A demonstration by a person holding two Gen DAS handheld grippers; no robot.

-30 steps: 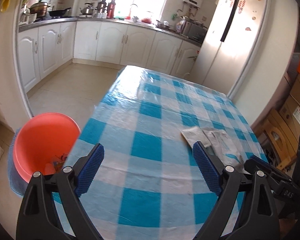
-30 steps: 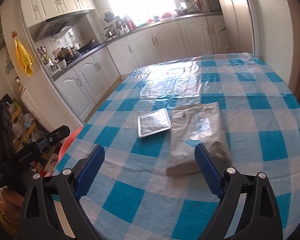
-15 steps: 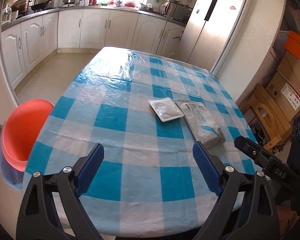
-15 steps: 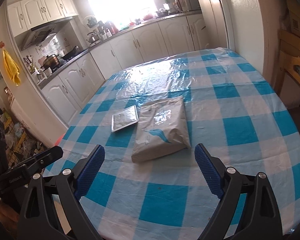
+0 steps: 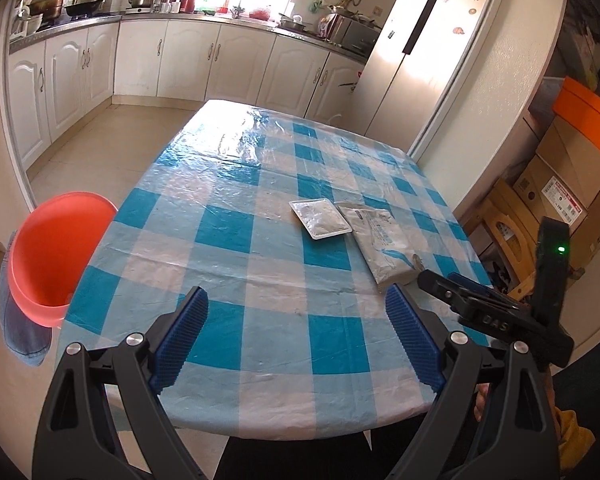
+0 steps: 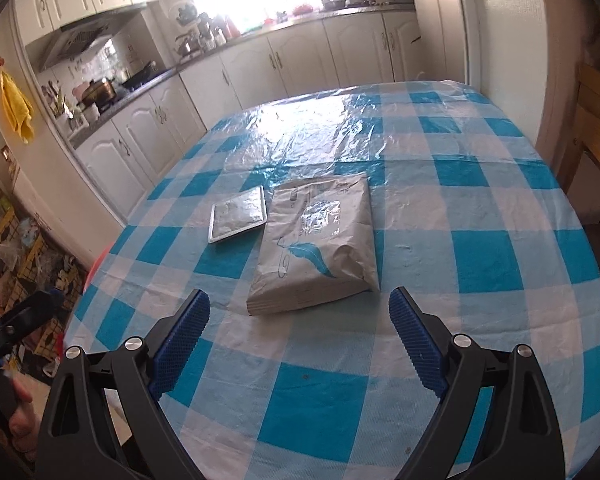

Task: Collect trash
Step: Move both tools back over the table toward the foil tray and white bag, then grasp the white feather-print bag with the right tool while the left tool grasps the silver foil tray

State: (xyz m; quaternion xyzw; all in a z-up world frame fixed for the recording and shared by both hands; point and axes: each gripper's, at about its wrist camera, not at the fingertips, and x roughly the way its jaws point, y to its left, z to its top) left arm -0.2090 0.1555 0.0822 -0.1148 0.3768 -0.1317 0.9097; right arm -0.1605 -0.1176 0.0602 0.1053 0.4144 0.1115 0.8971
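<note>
Hanging wide apart and empty over the near edge of the table: the right gripper's [image 6: 296,334] ribbed blue pads [image 6: 416,342], with the grey plastic mailer bag [image 6: 316,240] lying just beyond their tips, not yet between them. Likewise spread and holding nothing: the left gripper [image 5: 296,334], pointing across the bare near squares of the blue-and-white checked plastic tablecloth [image 5: 236,232].

Probably lining up for a first pick. Best done by coming in low on the mailer's thick near end, bracketing its narrower width, and closing firmly enough to bite the slippery film without letting the soft bag sag out. Worth avoiding: catching the tablecloth, which is looking glossy, crinkled and loose enough to lift with a pinch.

Lying flat to the left of the mailer, edges nearly touching: the small flat silver foil packet [image 6: 238,220], thin and rimmed, likely needing an edge grab or a slide toward the table's rim. Sitting off the table's left side, below its level: the round orange plastic bin [image 5: 52,256], smooth-walled and open-mouthed, the likely place for both pieces.
</note>
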